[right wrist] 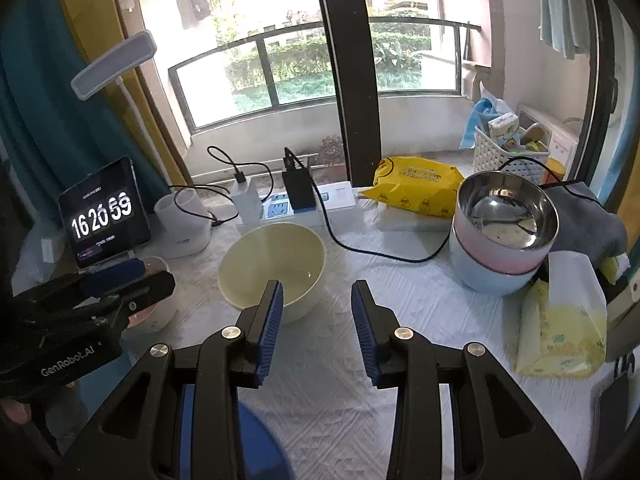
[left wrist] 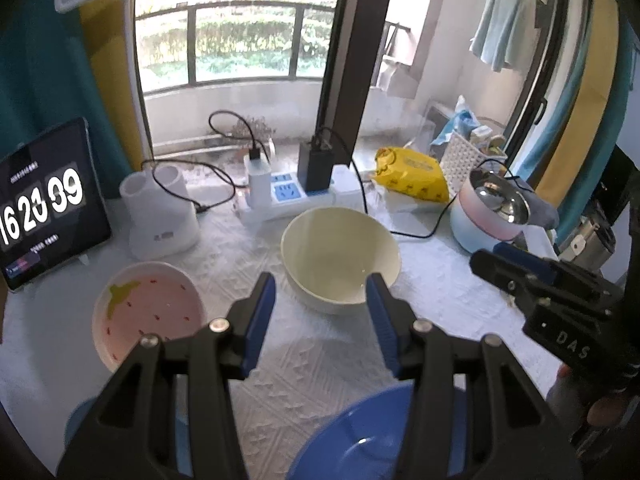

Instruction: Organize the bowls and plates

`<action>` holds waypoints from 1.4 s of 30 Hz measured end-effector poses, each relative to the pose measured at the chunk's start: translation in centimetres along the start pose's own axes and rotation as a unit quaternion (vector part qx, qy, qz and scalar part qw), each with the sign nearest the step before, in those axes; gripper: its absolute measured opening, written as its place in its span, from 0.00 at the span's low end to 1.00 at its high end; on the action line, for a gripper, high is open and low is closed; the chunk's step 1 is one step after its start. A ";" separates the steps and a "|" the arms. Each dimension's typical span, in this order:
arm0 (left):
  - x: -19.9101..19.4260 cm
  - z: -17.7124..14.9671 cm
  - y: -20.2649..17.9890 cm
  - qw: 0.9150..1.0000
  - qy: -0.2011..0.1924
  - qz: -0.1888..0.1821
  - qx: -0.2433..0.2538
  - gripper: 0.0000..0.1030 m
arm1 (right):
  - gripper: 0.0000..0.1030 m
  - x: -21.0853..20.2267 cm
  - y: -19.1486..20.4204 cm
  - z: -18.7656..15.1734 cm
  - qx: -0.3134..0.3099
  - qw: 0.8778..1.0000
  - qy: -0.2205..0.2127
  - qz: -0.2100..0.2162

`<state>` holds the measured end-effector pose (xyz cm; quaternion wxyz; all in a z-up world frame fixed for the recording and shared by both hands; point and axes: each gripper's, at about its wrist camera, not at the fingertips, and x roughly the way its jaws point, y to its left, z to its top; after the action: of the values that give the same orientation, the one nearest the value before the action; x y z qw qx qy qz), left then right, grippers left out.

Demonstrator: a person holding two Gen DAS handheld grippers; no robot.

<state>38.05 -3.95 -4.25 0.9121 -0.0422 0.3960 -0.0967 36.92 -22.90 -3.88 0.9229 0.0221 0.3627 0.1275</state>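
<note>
- The tabletop point(right wrist: 320, 360) wears an embossed, slightly slippery-looking white cloth; I judge you should lift dishes clear, not drag them.
- Cream bowl point(left wrist: 340, 256), mid-table toward the far edge: deep, smooth, glossy. Pinch its near rim squarely.
- Pink plate point(left wrist: 148, 312), near the left edge: shallow, speckled.
- Blue dish point(left wrist: 360, 440) sits at the near edge.
- Left gripper point(left wrist: 320, 300) and right gripper point(right wrist: 317, 304): jaws parted, holding nothing.

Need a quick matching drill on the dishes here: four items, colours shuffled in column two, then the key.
Items:
1. large bowl mid-table
2. strawberry plate
3. bowl nearest the camera
4. top bowl of the stack

Colours:
A. blue
B. steel inside, pink outside
C. cream
D. pink with red specks

Pairs: 1-C, 2-D, 3-A, 4-B
</note>
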 end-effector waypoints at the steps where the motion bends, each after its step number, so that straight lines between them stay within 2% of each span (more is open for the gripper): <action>1: 0.5 0.1 0.1 1.000 0.004 -0.001 -0.004 0.47 | 0.36 0.3 -0.1 0.2 0.000 1.000 0.002 0.000; 13: 6.1 0.5 1.2 0.998 0.064 0.010 -0.027 0.47 | 0.36 5.7 -2.0 1.0 0.008 0.999 0.050 0.015; 19: 7.9 1.0 1.5 0.994 0.097 0.017 -0.040 0.47 | 0.36 8.3 -2.4 1.2 0.028 0.994 0.089 0.050; 24: 9.7 1.3 1.6 0.989 0.135 0.021 -0.053 0.47 | 0.36 9.9 -1.8 1.4 0.029 0.991 0.116 0.064; 27: 10.7 1.4 1.4 0.985 0.157 0.042 -0.064 0.47 | 0.36 11.1 -1.5 1.3 0.030 0.989 0.132 0.063; 39: 12.5 1.4 0.9 0.979 0.182 0.067 -0.065 0.46 | 0.36 14.2 -2.3 0.8 0.065 0.984 0.151 0.070; 42: 12.6 1.3 1.1 0.979 0.180 0.068 -0.068 0.45 | 0.30 14.6 -2.2 0.7 0.063 0.984 0.148 0.081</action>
<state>47.55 -5.55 -12.48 0.8254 -0.0594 0.5612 -0.0135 48.17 -21.29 -13.34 0.8423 0.0907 0.4997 0.1805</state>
